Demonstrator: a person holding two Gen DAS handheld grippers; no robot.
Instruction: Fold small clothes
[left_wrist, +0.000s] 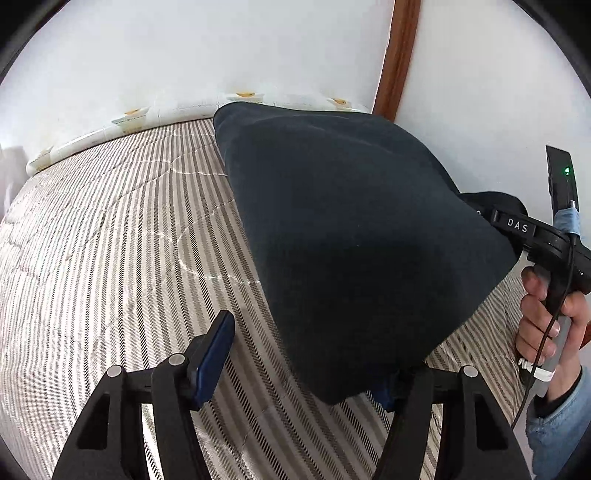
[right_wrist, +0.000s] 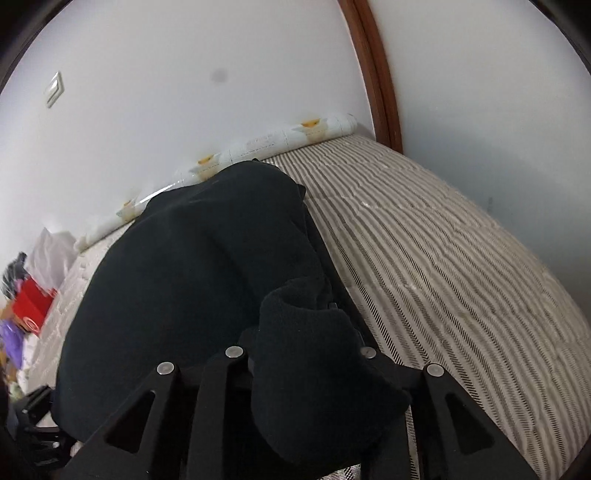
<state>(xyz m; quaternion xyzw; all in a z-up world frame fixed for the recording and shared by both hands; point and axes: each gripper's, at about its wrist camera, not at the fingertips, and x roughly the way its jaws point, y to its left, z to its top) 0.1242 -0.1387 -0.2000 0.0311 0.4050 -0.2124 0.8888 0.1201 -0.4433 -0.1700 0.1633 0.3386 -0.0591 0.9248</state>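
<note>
Your dark garment (left_wrist: 354, 236) hangs above the striped bed (left_wrist: 110, 240), filling the centre and right of the left view, its long axis running from lower centre to the upper middle. The left gripper (left_wrist: 306, 365) stands with jaws spread, cloth draped over the right-hand one only. The right gripper (right_wrist: 306, 354) is buried in fabric, so you cannot tell its jaws' state; it sits nearer the bunched end.

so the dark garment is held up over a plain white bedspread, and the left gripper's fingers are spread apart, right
Not quite: the bedspread is striped, grey and cream, not plain white, as both wrist views show. The dark garment is held up over it, and the left gripper does have its fingers spread apart.
</note>
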